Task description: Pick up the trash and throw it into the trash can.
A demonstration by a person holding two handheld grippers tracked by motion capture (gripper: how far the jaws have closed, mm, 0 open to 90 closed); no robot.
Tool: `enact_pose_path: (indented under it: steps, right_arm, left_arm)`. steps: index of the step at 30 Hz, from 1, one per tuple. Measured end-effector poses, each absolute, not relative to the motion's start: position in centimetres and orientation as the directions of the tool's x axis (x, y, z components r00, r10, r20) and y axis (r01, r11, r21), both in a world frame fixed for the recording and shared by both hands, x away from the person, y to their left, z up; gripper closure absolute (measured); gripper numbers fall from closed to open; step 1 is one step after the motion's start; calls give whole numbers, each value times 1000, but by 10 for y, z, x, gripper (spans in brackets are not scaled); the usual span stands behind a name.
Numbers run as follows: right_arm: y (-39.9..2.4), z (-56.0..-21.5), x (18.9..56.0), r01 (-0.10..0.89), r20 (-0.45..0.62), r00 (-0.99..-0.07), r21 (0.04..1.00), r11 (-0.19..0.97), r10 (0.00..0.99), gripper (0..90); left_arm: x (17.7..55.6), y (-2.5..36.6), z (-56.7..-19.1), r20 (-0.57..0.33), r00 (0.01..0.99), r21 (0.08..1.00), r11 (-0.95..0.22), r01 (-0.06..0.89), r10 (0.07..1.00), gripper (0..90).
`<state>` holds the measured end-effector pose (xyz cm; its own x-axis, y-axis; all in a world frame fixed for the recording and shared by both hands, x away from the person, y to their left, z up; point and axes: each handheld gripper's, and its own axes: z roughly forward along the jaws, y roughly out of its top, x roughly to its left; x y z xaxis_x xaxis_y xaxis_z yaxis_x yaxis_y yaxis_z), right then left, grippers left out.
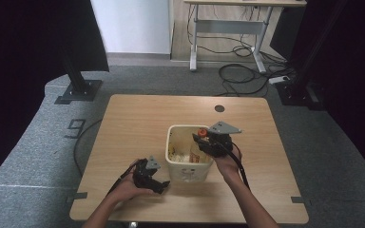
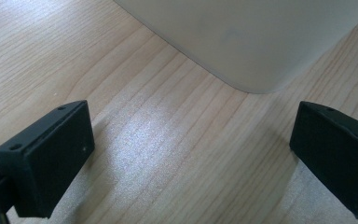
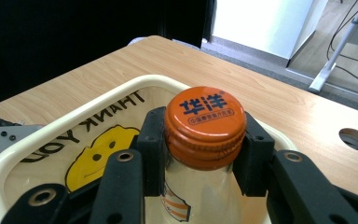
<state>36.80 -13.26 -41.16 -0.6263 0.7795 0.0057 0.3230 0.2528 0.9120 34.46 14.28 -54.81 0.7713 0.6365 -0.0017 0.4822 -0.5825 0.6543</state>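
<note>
Bottle (image 3: 200,186) clamped at neck by right gripper (image 3: 204,154), over/inside cream bin (image 1: 171,164) mid-counter

Orange cap (image 3: 205,119) sits between the jaws, which close just under it; bottle upright, body within the bin's right side, bin rim at 3 o'clock close to the jaw. Can't tell if the bottle is going in or coming out; judged step: bottle transfer at the bin, next move calls for a straight vertical path to keep clear of the rim. Left gripper (image 1: 153,179) rests on the counter (image 1: 138,114) at 7 o'clock of the bin, jaws wide apart and empty, bin wall just ahead. Open room: whole far half of counter toward 12 o'clock, cable hole (image 1: 219,108) there, near edge close to both hands
</note>
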Motion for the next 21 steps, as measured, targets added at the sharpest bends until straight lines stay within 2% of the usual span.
enact_pose_path:
  steps: [3, 4, 6, 11, 21]
  right_arm:
    - [-137, -410, 366, 313, 6, -637, 916, 252, 771, 574]
    - [-140, -406, 364, 293, -6, -643, 922, 252, 766, 532]
    - [-142, -404, 361, 280, -16, -643, 926, 254, 766, 514]
    - [-156, -397, 350, 228, -32, -648, 945, 234, 761, 405]
    - [-190, -408, 329, 202, -3, -636, 964, 171, 772, 366]
  left_arm:
    - [345, 143, -548, -1, 771, 654, -583, 482, 636, 0]
    - [345, 143, -548, -2, 771, 654, -583, 482, 636, 0]
    - [345, 143, -548, -1, 771, 654, -583, 482, 636, 0]
    - [345, 143, -548, -1, 771, 654, -583, 482, 637, 0]
    - [345, 143, -548, -2, 771, 654, -582, 482, 637, 0]
